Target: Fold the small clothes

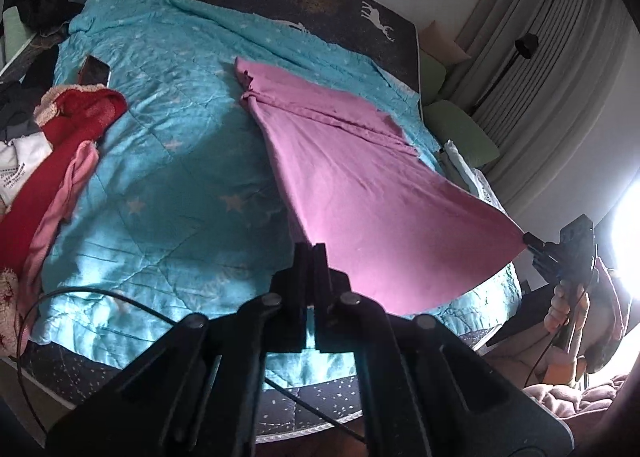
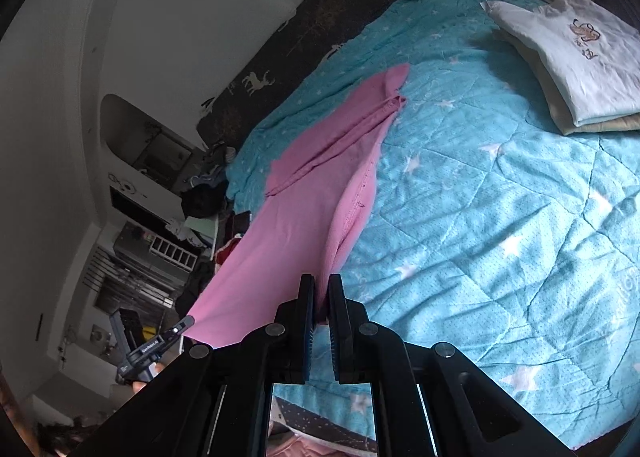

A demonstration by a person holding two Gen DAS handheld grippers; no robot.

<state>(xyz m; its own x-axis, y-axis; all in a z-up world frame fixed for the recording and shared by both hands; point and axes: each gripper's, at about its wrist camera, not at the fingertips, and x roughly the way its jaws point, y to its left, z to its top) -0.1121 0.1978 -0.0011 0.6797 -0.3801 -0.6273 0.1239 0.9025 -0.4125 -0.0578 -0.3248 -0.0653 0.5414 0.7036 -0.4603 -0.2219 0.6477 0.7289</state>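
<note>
Bedroom scene: a turquoise quilted bedspread with white stars [image 1: 168, 161] covers a dark mattress with pale deer motifs [image 1: 376, 13]. On the bedspread lies a pink cloth garment [image 1: 344, 161], its far end resting on the quilt and its near edge raised and stretched between two grippers. Left gripper [image 1: 311, 247]: jaws closed on one near corner of the garment. Right gripper [image 2: 321, 281]: jaws closed on the other near corner. Beyond the garment's right side sit folded white and beige clothes [image 2: 572, 69], the top piece bearing an embroidered emblem with characters that cannot be read. Left of the garment lie a heap of red and pink clothes [image 1: 68, 129], a white item with illegible printed text [image 1: 16, 173], and a dark phone [image 1: 95, 71].
</note>
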